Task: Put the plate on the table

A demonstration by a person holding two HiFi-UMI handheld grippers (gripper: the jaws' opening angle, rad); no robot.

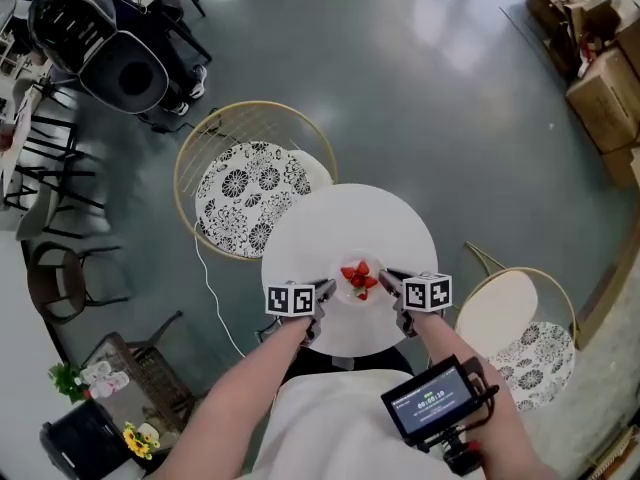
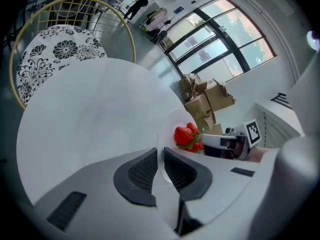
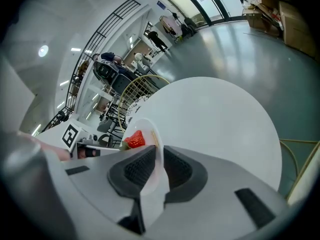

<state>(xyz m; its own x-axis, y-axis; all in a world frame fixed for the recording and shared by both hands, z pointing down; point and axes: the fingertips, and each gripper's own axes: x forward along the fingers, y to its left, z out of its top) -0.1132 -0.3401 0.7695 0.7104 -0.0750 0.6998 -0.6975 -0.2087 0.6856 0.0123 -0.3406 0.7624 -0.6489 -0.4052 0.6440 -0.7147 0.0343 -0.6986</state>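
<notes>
A small white plate (image 1: 360, 293) with red strawberries (image 1: 358, 277) on it is held over the near part of the round white table (image 1: 345, 223). My left gripper (image 1: 327, 290) is shut on the plate's left rim and my right gripper (image 1: 386, 281) is shut on its right rim. In the left gripper view the plate's edge (image 2: 161, 149) runs between the dark pads (image 2: 142, 171), with the strawberries (image 2: 186, 135) beyond. The right gripper view has the plate rim (image 3: 156, 143) pinched the same way, strawberries (image 3: 135, 140) behind it. Whether the plate touches the table I cannot tell.
A wire chair with a black-and-white patterned cushion (image 1: 248, 193) stands at the table's far left. A second chair (image 1: 520, 323) is at the right. Cardboard boxes (image 1: 600, 78) pile up at the far right. A white cable (image 1: 215, 303) trails on the floor left of the table.
</notes>
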